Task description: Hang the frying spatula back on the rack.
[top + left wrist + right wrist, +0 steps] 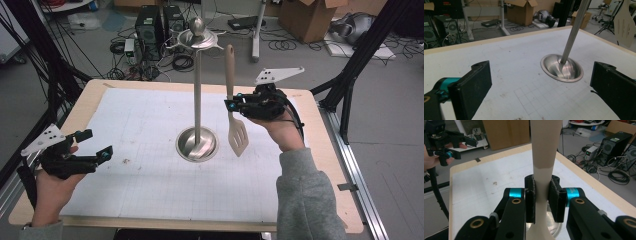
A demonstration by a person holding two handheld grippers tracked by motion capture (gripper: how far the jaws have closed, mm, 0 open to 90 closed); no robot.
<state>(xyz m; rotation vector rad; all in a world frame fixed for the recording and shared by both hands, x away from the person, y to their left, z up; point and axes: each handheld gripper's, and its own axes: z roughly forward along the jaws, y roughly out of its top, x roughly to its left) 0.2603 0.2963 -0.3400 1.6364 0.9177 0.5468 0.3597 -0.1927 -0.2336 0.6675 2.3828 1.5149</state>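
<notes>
Over the right half of the counter, just right of the tall polished steel utensil stand with its round dished base, the right claw has its two black jaws closed flat on the neck of a beige slotted plastic spatula, held upright with the slotted blade hanging down and clear of the white gridded mat. In the right gripper view the handle rises straight up between the pads, which pinch it just above where it flares toward the blade. It looks light and fairly stiff, the sort of thing that will not sag, but the smooth, narrow, rounded shaft could twist or slip between flat pads if swung quickly, so that hold low on the neck, close to the blade's weight, seems a sensible one to me. The stand's hooks sit at the top of its pole, and I cannot make out whether the far end of the handle has a hanging hole. The stand itself, with a slim pole on a modest base, may tip if knocked. At the near left of the counter the left claw is spread wide and holds nothing, resting low over the mat, well apart from the stand; its own view looks between its jaws toward the steel base.
</notes>
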